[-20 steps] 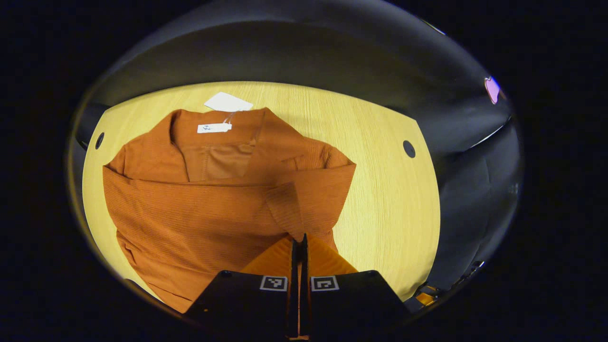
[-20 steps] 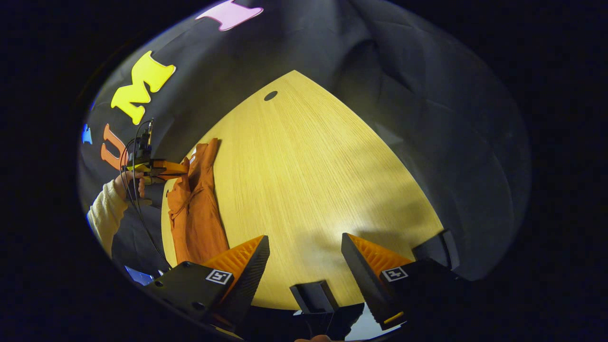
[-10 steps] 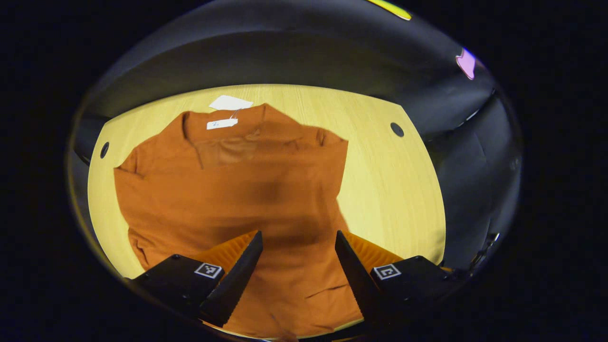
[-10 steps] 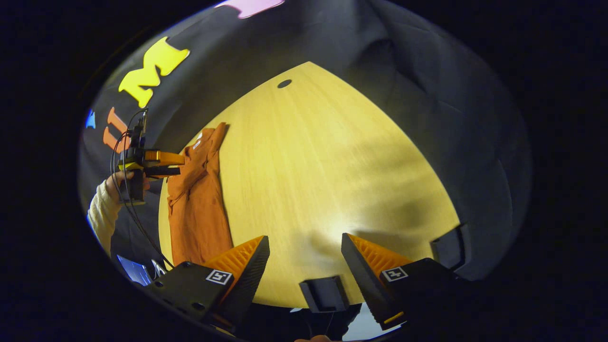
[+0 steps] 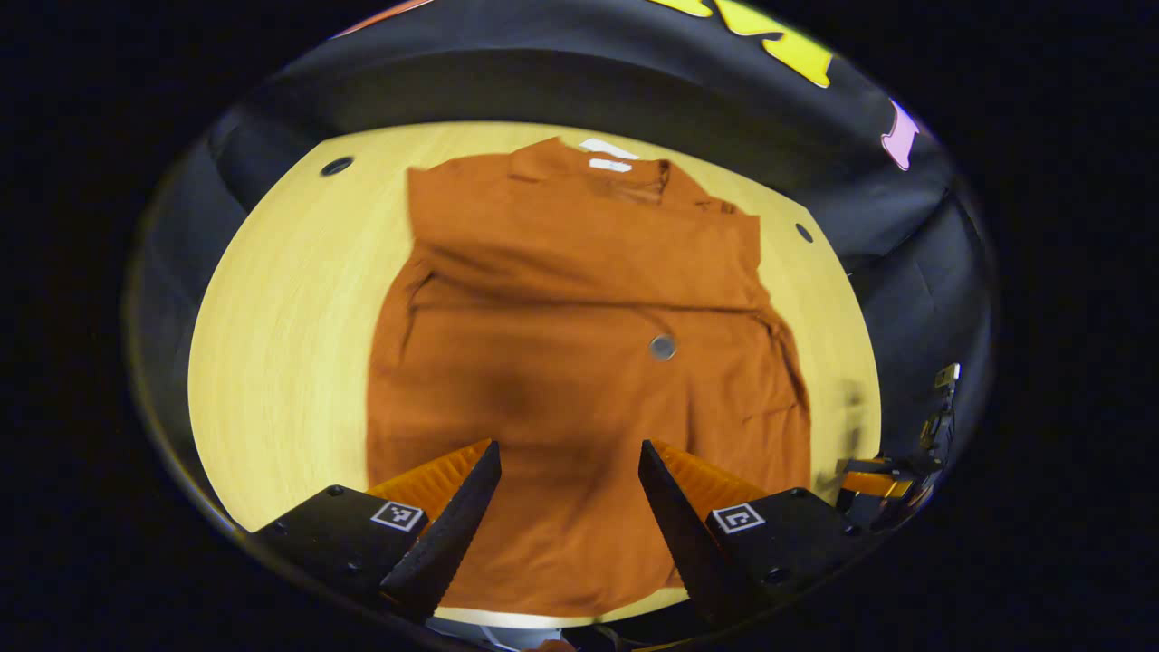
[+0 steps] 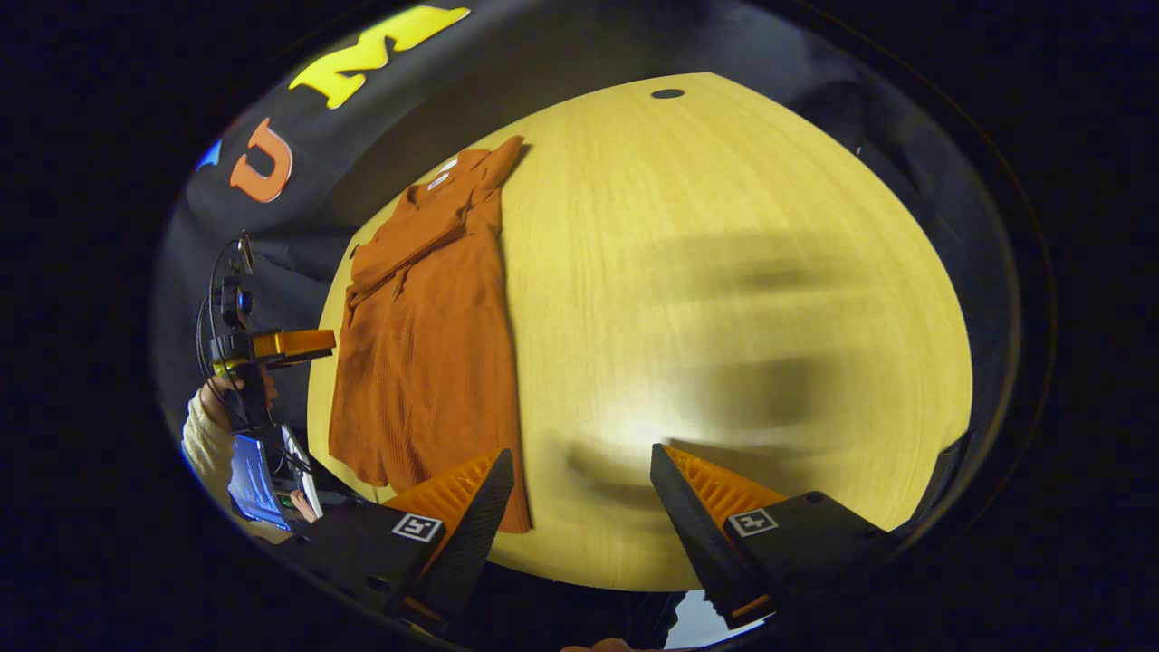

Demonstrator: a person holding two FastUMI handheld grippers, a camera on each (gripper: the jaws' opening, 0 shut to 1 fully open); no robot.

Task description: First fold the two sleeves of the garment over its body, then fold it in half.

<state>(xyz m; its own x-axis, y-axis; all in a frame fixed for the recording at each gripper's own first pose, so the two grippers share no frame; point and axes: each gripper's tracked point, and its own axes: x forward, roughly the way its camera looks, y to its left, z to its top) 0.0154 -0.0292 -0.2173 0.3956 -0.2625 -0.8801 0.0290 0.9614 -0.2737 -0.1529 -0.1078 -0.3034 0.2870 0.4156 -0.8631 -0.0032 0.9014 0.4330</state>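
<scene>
A rust-orange garment lies flat on the light wooden table, collar at the far end with white tags, both sleeves laid across its body, a grey button near its middle. My left gripper hovers open above the hem, nothing between its fingers. In the right gripper view the garment lies at the table's left, and my right gripper stands open over bare wood beside the hem. The left gripper shows there too, held by a hand in a cream sleeve.
Round dark holes mark the table at its far corners. Black cloth walls close in behind. A lit screen sits below the table's near left edge. The other gripper peeks in at the right.
My left gripper, shut on a sleeve 1 s ago, let go, opened and drew back toward the hem. The sleeve now lies over the body. My right gripper swung so more of the table shows.
</scene>
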